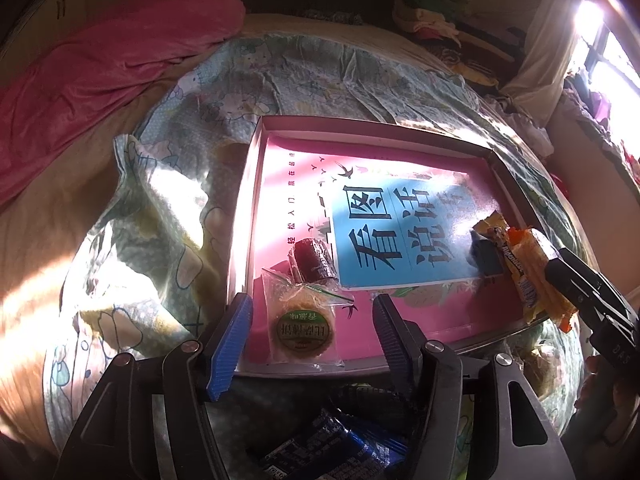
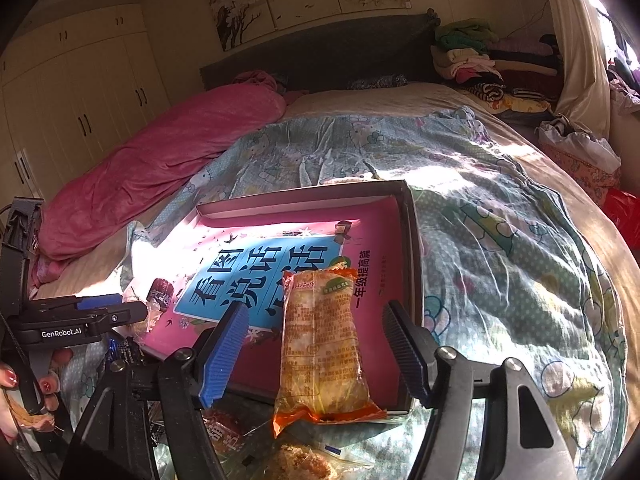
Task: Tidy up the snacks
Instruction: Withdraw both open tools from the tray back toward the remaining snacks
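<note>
Bed [image 2: 500, 208]: orange-edged snack pack [image 2: 320, 344] between open right gripper [image 2: 316, 356] fingers, untouched

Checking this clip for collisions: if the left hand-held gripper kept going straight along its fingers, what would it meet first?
Probably the round cookie packet, which lies between the open left hand-held gripper fingers on the pink box floor; depth is uncertain.
</note>
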Action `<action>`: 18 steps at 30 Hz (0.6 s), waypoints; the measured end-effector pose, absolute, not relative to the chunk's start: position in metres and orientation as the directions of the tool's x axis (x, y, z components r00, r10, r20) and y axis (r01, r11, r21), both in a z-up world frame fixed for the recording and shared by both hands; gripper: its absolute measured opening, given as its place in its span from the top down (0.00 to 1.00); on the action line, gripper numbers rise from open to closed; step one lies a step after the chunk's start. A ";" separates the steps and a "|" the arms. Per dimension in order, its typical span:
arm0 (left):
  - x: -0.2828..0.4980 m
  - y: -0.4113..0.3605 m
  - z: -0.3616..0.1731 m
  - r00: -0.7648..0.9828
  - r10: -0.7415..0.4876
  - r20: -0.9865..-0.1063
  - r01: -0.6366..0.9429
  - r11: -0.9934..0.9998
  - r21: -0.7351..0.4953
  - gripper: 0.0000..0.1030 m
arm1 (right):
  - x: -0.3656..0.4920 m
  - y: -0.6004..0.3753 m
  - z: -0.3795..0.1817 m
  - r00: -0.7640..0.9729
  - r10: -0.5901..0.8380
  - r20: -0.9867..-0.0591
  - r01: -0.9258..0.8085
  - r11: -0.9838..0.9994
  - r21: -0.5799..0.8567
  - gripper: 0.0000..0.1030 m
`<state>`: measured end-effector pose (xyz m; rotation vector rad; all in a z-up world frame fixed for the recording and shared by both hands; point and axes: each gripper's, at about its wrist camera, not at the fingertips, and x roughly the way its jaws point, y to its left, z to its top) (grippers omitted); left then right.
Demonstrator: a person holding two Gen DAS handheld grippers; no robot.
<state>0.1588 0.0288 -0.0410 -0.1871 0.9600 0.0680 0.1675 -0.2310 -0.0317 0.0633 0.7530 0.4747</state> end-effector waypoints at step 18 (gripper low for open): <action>0.144 0.035 0.001 0.670 -0.014 -0.742 -0.153 0.976 -0.156 0.33 | 0.155 -0.229 -0.010 0.696 0.431 -0.574 -0.418 0.893 0.164 0.28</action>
